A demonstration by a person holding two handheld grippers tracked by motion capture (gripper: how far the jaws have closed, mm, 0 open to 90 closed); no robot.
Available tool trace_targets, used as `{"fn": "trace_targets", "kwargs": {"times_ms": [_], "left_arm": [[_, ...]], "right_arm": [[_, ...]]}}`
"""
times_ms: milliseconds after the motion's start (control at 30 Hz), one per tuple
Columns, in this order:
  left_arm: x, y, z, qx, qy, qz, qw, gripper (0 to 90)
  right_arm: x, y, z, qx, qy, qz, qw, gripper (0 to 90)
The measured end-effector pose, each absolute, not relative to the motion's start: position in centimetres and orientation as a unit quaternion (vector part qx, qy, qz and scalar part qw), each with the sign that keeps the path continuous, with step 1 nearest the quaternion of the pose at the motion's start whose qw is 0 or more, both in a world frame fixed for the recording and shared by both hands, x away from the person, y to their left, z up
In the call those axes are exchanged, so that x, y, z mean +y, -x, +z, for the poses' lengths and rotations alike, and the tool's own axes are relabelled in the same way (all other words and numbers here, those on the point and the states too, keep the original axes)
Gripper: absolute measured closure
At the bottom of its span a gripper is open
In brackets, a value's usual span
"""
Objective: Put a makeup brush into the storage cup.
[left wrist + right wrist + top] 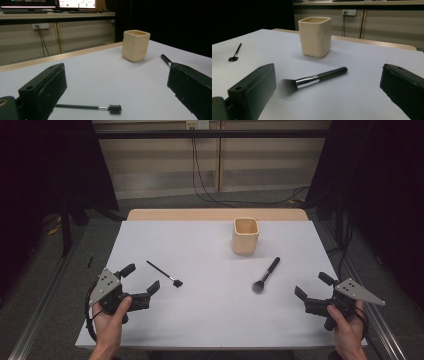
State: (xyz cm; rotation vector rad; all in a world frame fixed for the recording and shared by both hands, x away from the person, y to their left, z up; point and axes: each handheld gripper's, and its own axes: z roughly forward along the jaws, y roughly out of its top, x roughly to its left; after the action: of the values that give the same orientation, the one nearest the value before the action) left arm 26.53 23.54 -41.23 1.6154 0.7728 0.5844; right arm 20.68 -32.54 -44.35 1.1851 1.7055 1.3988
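Observation:
A cream square cup [246, 235] stands upright on the far middle of the white table [200, 320]. A thick black makeup brush [266, 274] lies right of centre, bristles toward me. A thin black brush [164, 273] with a small flat head lies left of centre. My left gripper [141, 279] rests open at the near left, just left of the thin brush [88, 107], with the cup [136, 45] farther off. My right gripper [314, 286] rests open at the near right, with the thick brush [312, 80] between its jaws' line of sight and the cup [314, 36] behind it.
Beyond the table's far wooden edge [215, 214] the floor carries black cables [210, 195]. Metal rails [40, 315] run along both sides of the table. Dark curtains flank the scene. A desk with monitors [75, 3] stands far behind.

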Motion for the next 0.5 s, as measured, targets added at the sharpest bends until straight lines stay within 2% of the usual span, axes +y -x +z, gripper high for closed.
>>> {"fn": "trace_targets", "kwargs": {"times_ms": [367,433,500], "left_arm": [[23.0,-29.1,-40.5,0.314,-0.695,0.269,0.588,2.7],[22.8,-30.2,-40.5,0.321,-0.688,0.252,0.601,2.6],[22.7,-30.4,-40.5,0.316,-0.693,0.258,0.594,2.7]], "right_arm": [[-32.4,-20.6,-44.4,0.65,-0.448,0.533,0.303,0.1],[-32.4,-20.5,-44.4,0.65,-0.447,0.534,0.304,0.2],[-32.4,-20.5,-44.4,0.65,-0.447,0.534,0.303,0.2]]}}
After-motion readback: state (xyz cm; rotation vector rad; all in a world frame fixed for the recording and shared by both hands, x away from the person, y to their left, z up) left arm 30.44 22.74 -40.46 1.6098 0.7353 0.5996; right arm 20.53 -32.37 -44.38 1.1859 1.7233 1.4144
